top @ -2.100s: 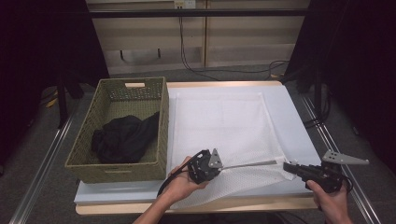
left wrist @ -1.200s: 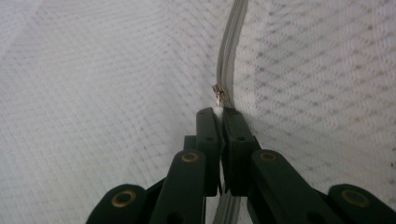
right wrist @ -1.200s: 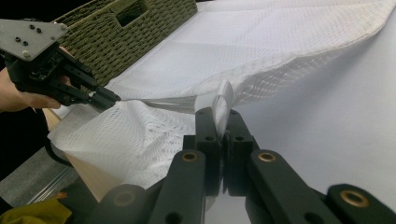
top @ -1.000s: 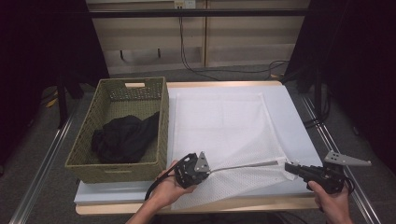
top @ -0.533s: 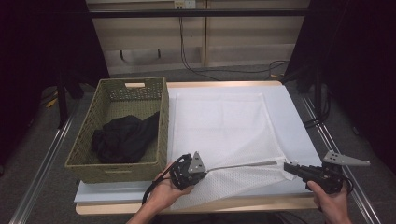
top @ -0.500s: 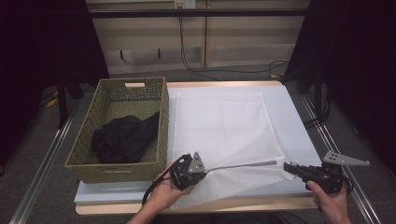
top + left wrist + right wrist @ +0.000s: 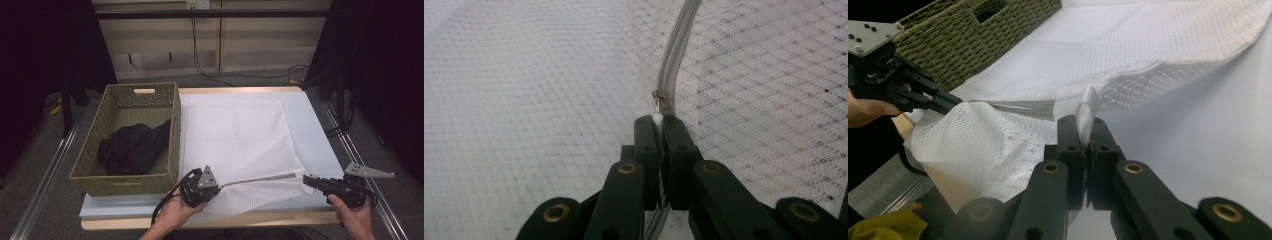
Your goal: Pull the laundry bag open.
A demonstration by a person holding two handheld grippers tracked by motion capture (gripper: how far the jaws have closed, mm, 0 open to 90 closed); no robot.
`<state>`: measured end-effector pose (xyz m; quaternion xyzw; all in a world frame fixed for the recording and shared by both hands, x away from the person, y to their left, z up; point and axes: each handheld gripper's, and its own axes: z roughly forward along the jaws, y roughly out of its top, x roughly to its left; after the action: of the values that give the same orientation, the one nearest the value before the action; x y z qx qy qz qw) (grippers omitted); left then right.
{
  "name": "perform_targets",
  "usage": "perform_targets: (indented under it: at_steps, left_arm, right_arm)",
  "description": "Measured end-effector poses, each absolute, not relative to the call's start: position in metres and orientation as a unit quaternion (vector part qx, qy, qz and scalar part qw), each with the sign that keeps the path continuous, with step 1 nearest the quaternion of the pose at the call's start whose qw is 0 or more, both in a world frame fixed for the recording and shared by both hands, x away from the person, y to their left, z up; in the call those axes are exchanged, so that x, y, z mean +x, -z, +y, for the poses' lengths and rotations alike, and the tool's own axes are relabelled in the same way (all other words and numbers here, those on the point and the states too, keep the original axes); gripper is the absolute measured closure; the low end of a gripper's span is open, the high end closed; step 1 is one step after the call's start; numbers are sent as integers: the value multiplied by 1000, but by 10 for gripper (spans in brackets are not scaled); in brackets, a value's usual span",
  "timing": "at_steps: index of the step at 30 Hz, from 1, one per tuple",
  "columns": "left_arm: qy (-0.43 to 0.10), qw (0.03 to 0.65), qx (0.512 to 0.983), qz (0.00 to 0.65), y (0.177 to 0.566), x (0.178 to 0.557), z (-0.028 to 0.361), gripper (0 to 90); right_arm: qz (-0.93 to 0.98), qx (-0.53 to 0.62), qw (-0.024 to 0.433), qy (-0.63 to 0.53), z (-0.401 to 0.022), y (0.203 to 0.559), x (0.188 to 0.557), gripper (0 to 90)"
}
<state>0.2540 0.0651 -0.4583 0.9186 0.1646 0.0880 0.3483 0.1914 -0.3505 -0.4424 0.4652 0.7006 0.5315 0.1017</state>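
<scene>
- Mesh laundry bag, beside the wicker basket: limp, light, we judge.
- Left gripper clenches our zipper pull; right gripper pinches the bag's corner.

The mesh bag is white netted cloth, matt, with a smooth pale zipper and small metal slider; the basket is rough olive wicker, holding soft black cloth

Recording lab: black curtains, trailing wall cables, and a floor rail surround the table.
</scene>
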Motion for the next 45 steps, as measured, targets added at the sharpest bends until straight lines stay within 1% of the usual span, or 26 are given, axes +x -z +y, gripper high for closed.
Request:
perform_targets:
  at_steps: [3,4,5,8,10,13,16,22,26,27,28,33,36,42,45]
  left_arm:
    - [-92,343,921,160,458,254,66,868]
    - [-85,345,922,153,460,254,65,868]
    - [-89,336,926,149,460,253,65,868]
    - [-89,346,921,155,462,253,68,868]
    - [-81,346,922,153,463,253,70,868]
    - [-97,352,918,151,461,252,72,868]
    - [-96,338,924,152,461,253,77,868]
    - [-90,338,923,163,465,252,87,868]
    - [-98,327,926,164,462,251,91,868]
    - [-94,337,922,166,464,251,92,868]
    - [-89,334,924,164,463,251,93,868]
    - [-93,336,922,167,464,248,96,868]
    - [-96,326,927,156,463,247,96,868]
    - [-98,341,921,160,463,245,98,868]
    - [-97,331,925,159,464,246,99,868]
  right_arm:
    - [702,463,103,-531,-350,443,192,872]
    - [703,462,101,-531,-350,443,192,873]
    - [702,463,99,-532,-351,444,193,874]
    - [702,466,100,-529,-351,445,193,874]
    - [703,464,98,-530,-351,445,194,874]
    - [703,465,98,-529,-349,445,194,875]
    - [700,467,98,-532,-352,445,194,875]
    - [698,470,101,-530,-354,446,193,875]
    - [696,474,101,-530,-355,446,194,876]
    - [697,473,100,-529,-355,446,193,875]
    - [698,472,102,-529,-355,446,193,875]
    - [698,473,99,-529,-354,446,191,875]
    - [698,472,99,-528,-354,446,191,875]
    - [699,473,97,-528,-355,447,188,875]
    - [699,474,100,-526,-354,446,187,875]
